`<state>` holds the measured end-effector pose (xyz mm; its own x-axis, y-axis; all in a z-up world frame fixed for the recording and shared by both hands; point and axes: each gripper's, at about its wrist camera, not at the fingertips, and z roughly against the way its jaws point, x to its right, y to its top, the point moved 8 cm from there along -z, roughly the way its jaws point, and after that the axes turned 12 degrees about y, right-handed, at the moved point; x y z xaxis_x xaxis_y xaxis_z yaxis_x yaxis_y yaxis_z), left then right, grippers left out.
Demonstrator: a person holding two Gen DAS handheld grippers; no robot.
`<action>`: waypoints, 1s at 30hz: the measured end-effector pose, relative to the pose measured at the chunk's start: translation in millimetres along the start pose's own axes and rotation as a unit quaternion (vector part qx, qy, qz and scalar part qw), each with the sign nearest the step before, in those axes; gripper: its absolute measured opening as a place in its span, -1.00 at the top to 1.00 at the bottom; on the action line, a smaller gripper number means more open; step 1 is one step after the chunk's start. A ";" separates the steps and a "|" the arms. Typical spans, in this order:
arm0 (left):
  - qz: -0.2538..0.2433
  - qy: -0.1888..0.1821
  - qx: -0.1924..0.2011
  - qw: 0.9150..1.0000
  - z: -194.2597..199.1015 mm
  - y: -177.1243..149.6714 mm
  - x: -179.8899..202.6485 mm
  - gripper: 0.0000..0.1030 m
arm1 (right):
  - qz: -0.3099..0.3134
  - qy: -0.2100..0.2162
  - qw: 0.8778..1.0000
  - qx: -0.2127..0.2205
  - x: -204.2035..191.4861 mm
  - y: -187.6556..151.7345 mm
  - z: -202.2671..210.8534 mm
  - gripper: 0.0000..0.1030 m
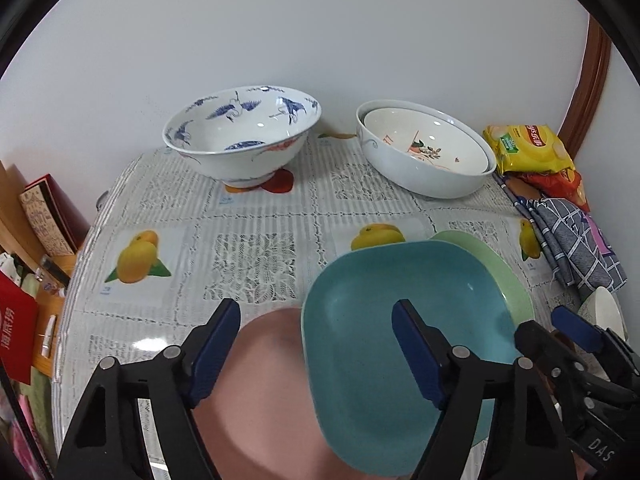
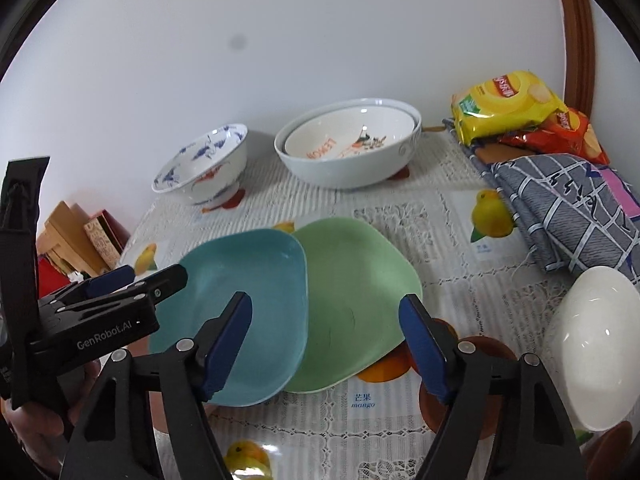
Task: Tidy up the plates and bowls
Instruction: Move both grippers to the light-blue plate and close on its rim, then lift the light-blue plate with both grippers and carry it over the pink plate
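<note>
Since the teal plate [image 2: 248, 300] overlapping the green plate [image 2: 356, 300] on the bench [image 1: 256, 248] looks glazed, stiff, slippery and breakable, its raised rim suits pinching; left hand-held gripper [image 1: 316, 344] and right hand-held gripper [image 2: 326, 340] gape empty.

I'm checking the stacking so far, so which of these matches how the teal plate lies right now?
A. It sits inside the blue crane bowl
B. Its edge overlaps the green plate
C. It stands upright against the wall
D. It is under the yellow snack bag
B: in the right wrist view the teal plate lies flat on the table with its right edge resting over the green plate, away from the bowls and snack bag.
</note>
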<state>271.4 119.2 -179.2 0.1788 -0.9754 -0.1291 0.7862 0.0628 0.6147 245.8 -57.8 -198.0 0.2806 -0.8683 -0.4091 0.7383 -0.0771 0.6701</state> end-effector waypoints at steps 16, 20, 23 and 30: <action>0.006 -0.018 -0.022 1.000 -15.3 -17.7 -1.1 0.38 | -0.016 0.008 0.999 -0.033 1.0 -16.9 -36.5 0.39; 0.010 -0.031 -0.036 0.999 -18.9 -21.1 0.9 0.76 | -0.010 0.016 0.999 -0.035 -3.0 -18.9 -40.1 0.65; 0.004 -0.021 -0.030 0.999 -14.9 -19.8 2.6 0.79 | -0.014 0.022 0.999 -0.032 -3.8 -19.7 -40.0 0.79; 0.013 -0.012 -0.024 1.000 11.3 -26.7 -4.6 0.80 | -0.022 0.026 0.999 -0.019 -10.1 -19.7 -20.5 0.87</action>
<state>242.9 119.6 -186.3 0.1865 -0.9778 -0.0950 0.8091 0.0980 0.5794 241.0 -37.5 -219.8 0.2778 -0.8374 -0.4708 0.7727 -0.0964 0.6274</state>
